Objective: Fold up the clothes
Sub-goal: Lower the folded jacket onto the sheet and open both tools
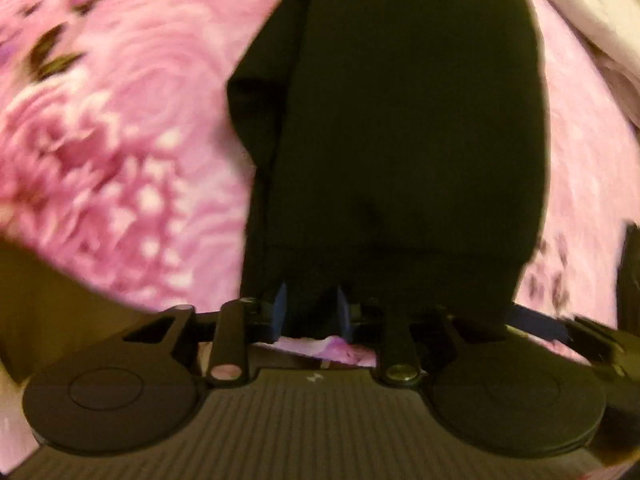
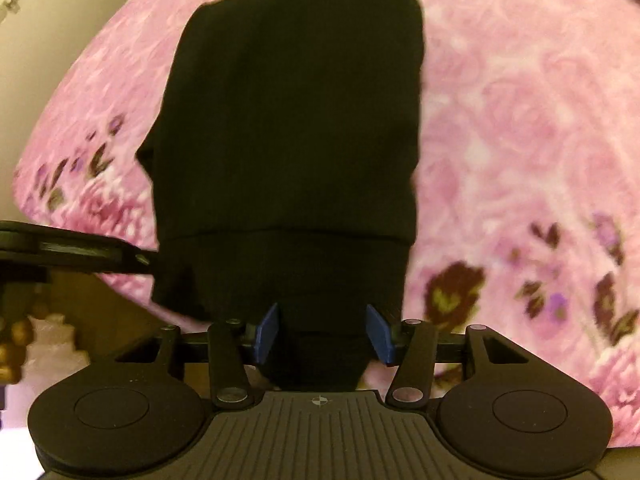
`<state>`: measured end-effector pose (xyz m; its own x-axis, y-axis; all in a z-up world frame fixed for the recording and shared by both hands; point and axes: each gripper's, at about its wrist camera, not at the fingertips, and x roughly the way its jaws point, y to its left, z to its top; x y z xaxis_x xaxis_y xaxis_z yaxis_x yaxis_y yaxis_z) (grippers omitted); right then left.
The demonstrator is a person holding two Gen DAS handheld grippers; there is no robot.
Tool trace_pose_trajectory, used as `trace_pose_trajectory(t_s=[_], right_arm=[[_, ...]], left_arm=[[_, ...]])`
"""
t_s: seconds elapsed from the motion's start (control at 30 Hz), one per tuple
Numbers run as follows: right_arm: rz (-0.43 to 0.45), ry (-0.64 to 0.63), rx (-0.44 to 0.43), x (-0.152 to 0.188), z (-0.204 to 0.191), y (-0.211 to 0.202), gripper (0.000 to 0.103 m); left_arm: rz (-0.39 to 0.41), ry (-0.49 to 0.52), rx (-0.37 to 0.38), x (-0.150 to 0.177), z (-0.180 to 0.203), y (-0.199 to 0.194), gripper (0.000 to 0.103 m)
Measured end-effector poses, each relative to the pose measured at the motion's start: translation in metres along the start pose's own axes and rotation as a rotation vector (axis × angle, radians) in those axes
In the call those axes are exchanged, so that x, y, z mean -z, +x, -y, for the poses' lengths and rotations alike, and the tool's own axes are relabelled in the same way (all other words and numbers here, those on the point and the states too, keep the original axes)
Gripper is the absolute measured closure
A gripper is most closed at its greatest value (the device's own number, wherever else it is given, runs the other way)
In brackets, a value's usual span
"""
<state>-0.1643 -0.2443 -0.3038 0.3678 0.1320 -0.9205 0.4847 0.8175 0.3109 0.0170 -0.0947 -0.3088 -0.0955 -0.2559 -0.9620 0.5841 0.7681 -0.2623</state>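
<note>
A black garment [image 1: 400, 128] lies folded lengthwise on the pink floral bedspread [image 1: 120, 120], its hemmed end nearest both cameras. My left gripper [image 1: 312, 314] stands over the hem's left part. Its blue pads [image 1: 280, 312] are apart, with dark cloth lying loosely in the gap. In the right wrist view the same garment [image 2: 288, 120] runs away from my right gripper [image 2: 324, 330]. A bunched wad of the hem fills the space between its blue pads [image 2: 268, 330] and touches both. Part of the left gripper's body [image 2: 80, 248] shows at the left edge.
The pink bedspread [image 2: 520, 120] spreads around the garment on both sides. A pale bundle of cloth [image 1: 592, 20] lies at the far right. The bed's near edge drops to a brownish floor [image 1: 48, 280], and a light wall [image 2: 60, 20] stands beyond.
</note>
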Motion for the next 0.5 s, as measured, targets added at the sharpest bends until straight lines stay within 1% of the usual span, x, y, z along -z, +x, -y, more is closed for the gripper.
trace_pose_trajectory(t_s=[0.03,0.1,0.17,0.23,0.27,0.37,0.5], right_arm=[[0.001,-0.035,-0.021,-0.001,0.002,-0.007,0.051],[0.004,-0.110,-0.050,-0.001,0.005,-0.026,0.051],[0.005,-0.158,-0.061,-0.002,0.012,-0.046,0.051],[0.015,-0.172,-0.069,-0.004,0.018,-0.065,0.050],[0.021,-0.176,-0.073,-0.005,0.021,-0.075,0.048],[0.042,-0.186,-0.083,-0.007,0.029,-0.103,0.047],[0.081,-0.191,-0.087,-0.004,0.028,-0.132,0.047]], left_arm=[[0.030,-0.011,-0.013,0.004,0.005,-0.008,0.080],[0.072,-0.049,-0.064,0.015,0.019,-0.025,0.080],[0.120,-0.078,-0.076,0.028,0.036,-0.045,0.080],[0.160,-0.099,-0.082,0.040,0.054,-0.064,0.079],[0.178,-0.107,-0.088,0.046,0.063,-0.074,0.079],[0.213,-0.095,-0.103,0.059,0.088,-0.099,0.077],[0.249,-0.043,-0.118,0.072,0.113,-0.124,0.075]])
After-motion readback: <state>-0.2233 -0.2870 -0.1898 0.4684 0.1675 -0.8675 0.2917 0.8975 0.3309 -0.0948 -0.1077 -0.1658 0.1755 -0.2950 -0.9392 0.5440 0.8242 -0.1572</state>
